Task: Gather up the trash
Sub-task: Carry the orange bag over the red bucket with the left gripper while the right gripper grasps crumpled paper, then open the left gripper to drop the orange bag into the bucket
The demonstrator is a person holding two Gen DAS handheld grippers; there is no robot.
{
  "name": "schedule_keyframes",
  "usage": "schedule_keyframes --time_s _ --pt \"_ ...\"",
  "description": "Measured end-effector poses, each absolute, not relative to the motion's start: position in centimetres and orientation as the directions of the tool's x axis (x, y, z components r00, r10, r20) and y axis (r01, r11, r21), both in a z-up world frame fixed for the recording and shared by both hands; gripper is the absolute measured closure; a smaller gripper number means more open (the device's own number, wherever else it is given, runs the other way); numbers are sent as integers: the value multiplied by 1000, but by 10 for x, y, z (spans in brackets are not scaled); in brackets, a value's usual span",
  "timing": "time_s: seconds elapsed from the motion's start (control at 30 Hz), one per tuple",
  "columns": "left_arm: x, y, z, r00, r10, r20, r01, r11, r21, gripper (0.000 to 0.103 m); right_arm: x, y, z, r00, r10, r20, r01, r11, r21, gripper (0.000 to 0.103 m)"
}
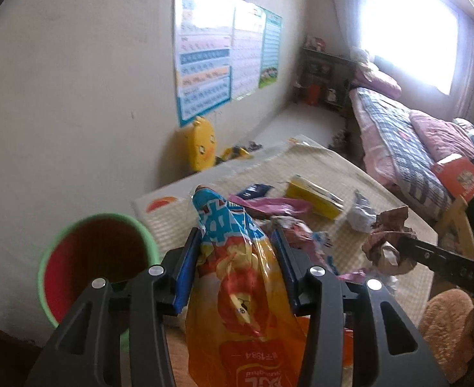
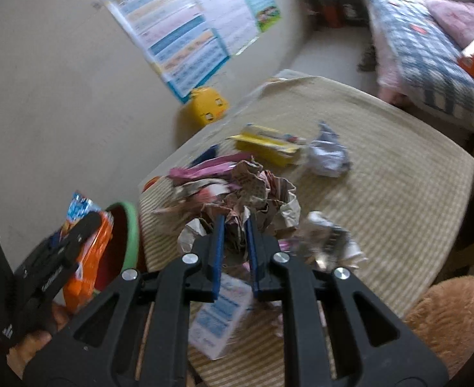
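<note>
Both grippers point slanting down over a low surface (image 2: pixel 398 193) with a striped yellow cover. The left gripper (image 1: pixel 237 251) is clamped on an orange and blue snack bag (image 1: pixel 237 277), which sticks up between its blue pads (image 1: pixel 188 267). Just to its left stands a green bin (image 1: pixel 98 258) with a red inside, next to the edge of the surface. The right gripper (image 2: pixel 235 242) is squeezed tight on a ball of crumpled brown paper (image 2: pixel 256 193), held up above the surface. A hand (image 2: pixel 30 342) shows under the left gripper in the right view. More trash lies on the surface: a yellow box (image 2: pixel 266 143), a crumpled grey wrapper (image 2: pixel 328 156), a pink wrapper (image 2: pixel 204 169), a silver wrapper (image 2: pixel 330 242) and a small white and blue carton (image 2: pixel 219 319) right under the right gripper. A yellow duck toy (image 1: pixel 199 143) leans against the wall below some posters (image 1: pixel 220 51). A bed (image 1: pixel 404 142) with a checked blanket stands by a bright window (image 1: pixel 408 32). A brown plush toy (image 2: pixel 446 316) sits beside the near corner of the surface.
</note>
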State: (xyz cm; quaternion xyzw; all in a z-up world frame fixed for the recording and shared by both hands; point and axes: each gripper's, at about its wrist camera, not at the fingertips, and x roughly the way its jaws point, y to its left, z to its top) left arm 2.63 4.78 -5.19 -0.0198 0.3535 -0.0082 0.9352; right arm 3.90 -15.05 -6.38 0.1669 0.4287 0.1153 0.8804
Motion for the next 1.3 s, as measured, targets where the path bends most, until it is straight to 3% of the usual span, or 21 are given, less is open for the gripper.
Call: schedule_keyframes --time_s 0.23,0.67,0.97,1.03,1.1,1.3 --pt "26 98 -60 741 50 -670 -94 995 -30 61 42 -85 -59 548 422 -722 -198 905 378 89" --pt "11 234 -112 586 238 -775 -374 927 1 61 61 60 -71 371 572 -732 -482 792 374 89" --pt "0 277 -126 536 263 -802 -467 884 -22 61 73 131 -87 274 614 -740 -587 716 377 88" --pt "-2 282 -127 530 263 -806 -473 881 -24 61 74 139 -90 262 623 -737 -609 699 374 81" --pt "-3 283 -130 525 254 -812 -474 880 -31 61 73 138 -89 292 608 -739 -614 711 342 52" --pt "-4 281 -134 522 237 -819 -457 889 -35 61 68 112 -83 337 593 -732 -578 744 337 51"
